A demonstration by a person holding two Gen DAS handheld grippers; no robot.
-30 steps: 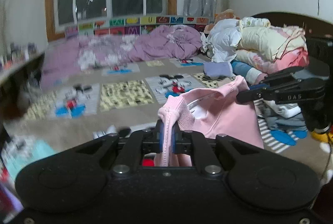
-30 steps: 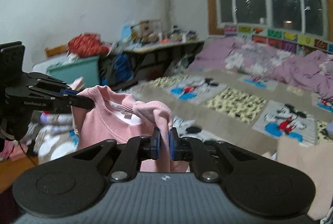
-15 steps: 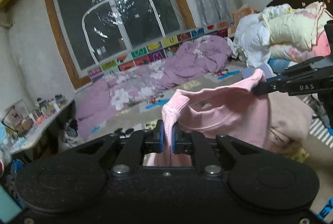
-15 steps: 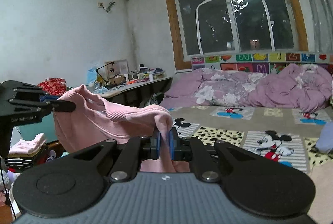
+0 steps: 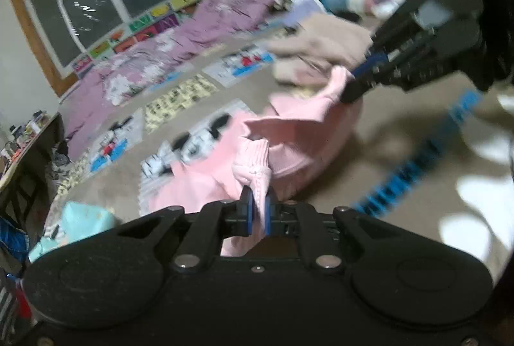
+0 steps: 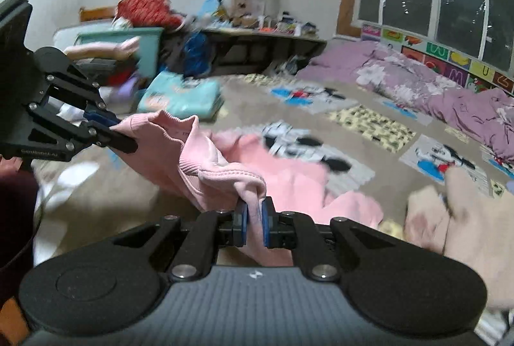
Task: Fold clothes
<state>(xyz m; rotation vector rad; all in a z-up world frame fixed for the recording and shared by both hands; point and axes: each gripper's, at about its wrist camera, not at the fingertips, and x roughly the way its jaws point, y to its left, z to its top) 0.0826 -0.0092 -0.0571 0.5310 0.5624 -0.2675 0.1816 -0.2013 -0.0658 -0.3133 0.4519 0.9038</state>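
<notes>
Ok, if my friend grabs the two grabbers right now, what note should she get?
Left gripper: shut on the pink sweatshirt, at its ribbed edge.
Right gripper: shut on the same sweatshirt's ribbed edge, other side.
Sweatshirt: its top is held up between both grippers; its lower part lies crumpled on the cartoon blanket.
Beige garment lies beside it on the blanket.
Done: sweatshirt picked up by two points.
Left: lay it flat, fold it. No fold shows yet.

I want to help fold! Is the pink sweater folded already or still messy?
Still messy. The pink sweater lies bunched across the bed, its neck end pinched by the left gripper and right gripper.
</notes>
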